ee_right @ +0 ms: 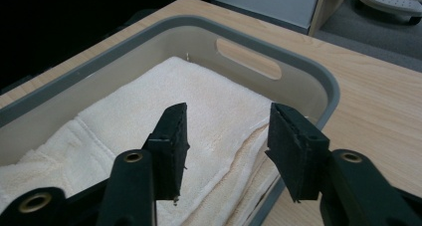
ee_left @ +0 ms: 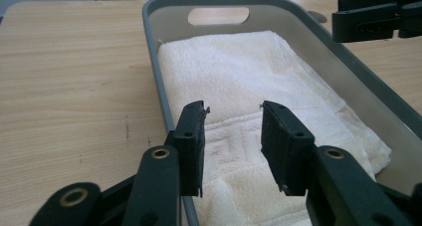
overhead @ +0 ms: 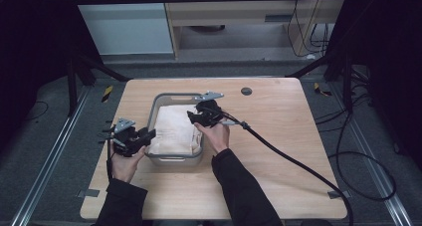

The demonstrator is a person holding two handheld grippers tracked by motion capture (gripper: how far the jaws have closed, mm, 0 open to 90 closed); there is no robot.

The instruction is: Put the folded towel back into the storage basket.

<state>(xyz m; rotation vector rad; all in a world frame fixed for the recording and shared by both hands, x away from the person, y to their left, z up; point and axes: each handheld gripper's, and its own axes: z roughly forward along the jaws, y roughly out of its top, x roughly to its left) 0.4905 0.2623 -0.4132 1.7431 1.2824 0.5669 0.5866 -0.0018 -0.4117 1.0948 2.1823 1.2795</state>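
Fingers parted on both tools, you hold nothing yet: your left gripper hangs at the near-left corner of the grey bin, its jaws straddling the left wall with one outside and one over the folded cream towel, while your right gripper hovers over the towel's right edge with jaws spread and empty. In the left gripper view the left gripper frames the towel lying flat inside the bin, and the right gripper shows at the upper right. In the right gripper view the right gripper straddles the towel where its folded layers meet the bin wall. The likely trouble from here: closing the left jaws as they stand would pinch the plastic wall rather than cloth, and a lift would drag the bin across the table. On the right, a shallow bite may catch only the top layer, so the fold would open and spill. Farther right, the black cable trails over the tabletop and could snag on a wide swing; a small dark disc sits beyond, well clear.
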